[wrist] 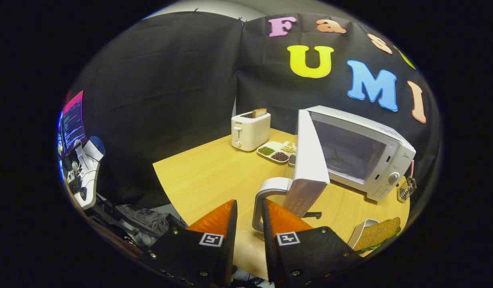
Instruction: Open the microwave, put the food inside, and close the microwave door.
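Observation:
The white microwave (384,160) stands on the wooden table (206,176) with its door (310,156) swung wide open, showing the empty cavity (346,154). The door's white handle (259,208) lies between my gripper's (249,203) fingers, close against the right finger. A strip of table shows between the handle and the left finger, so the gripper is open. The food, a brown-bread sandwich (377,232) in a white dish (360,232), sits on the table to the right of the fingers, in front of the microwave.
A white toaster (250,130) with a slice of bread in it stands at the far side of the table. A divided tray of beans and snacks (276,152) lies beside it. A small wire rack (406,188) sits right of the microwave. A monitor (72,122) stands off to the left.

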